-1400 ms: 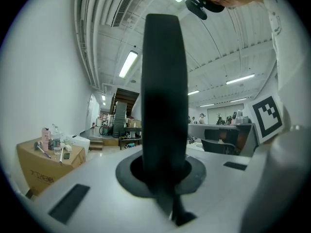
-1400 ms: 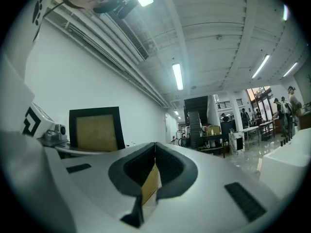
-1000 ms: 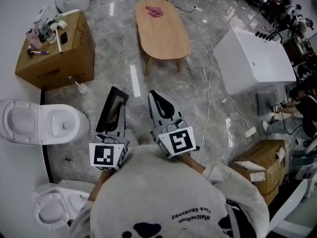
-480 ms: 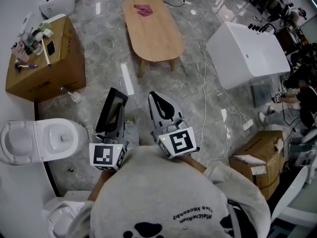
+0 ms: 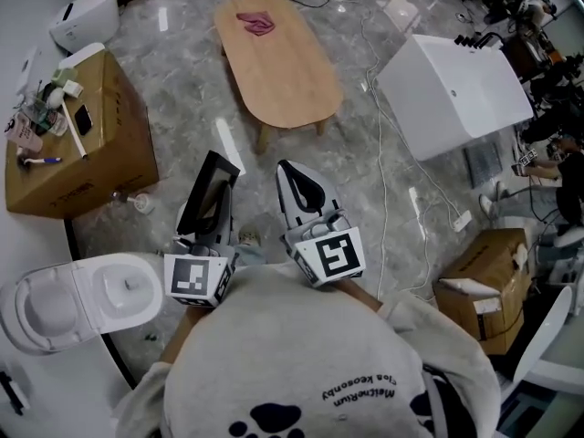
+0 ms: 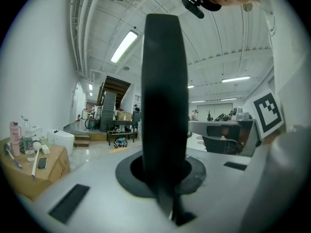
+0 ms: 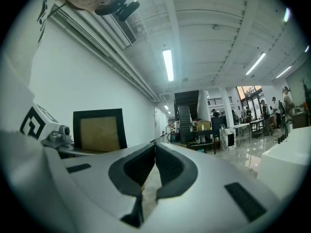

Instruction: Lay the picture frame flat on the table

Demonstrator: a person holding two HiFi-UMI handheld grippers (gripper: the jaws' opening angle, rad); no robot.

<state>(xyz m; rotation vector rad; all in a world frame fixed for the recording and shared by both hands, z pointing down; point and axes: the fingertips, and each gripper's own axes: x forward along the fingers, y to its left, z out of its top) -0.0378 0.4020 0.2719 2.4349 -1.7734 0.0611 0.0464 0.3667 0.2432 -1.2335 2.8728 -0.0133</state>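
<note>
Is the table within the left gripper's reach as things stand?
Probably not yet. The left gripper, shut on the frame, is well short of the table, with floor between them. Nothing blocks the way there.

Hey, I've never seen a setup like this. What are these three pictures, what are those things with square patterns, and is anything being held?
These are hand-held two-jaw grippers, one in each of a person's hands; the patterned cubes belong to them. The top-down picture comes from a camera on the person's head; the other two from cameras riding on each gripper, looking along its jaws. The left gripper clamps a black picture frame, upright. The right gripper is shut and empty. Ahead stands an oval wooden table, with a pink item at its far end.
</note>
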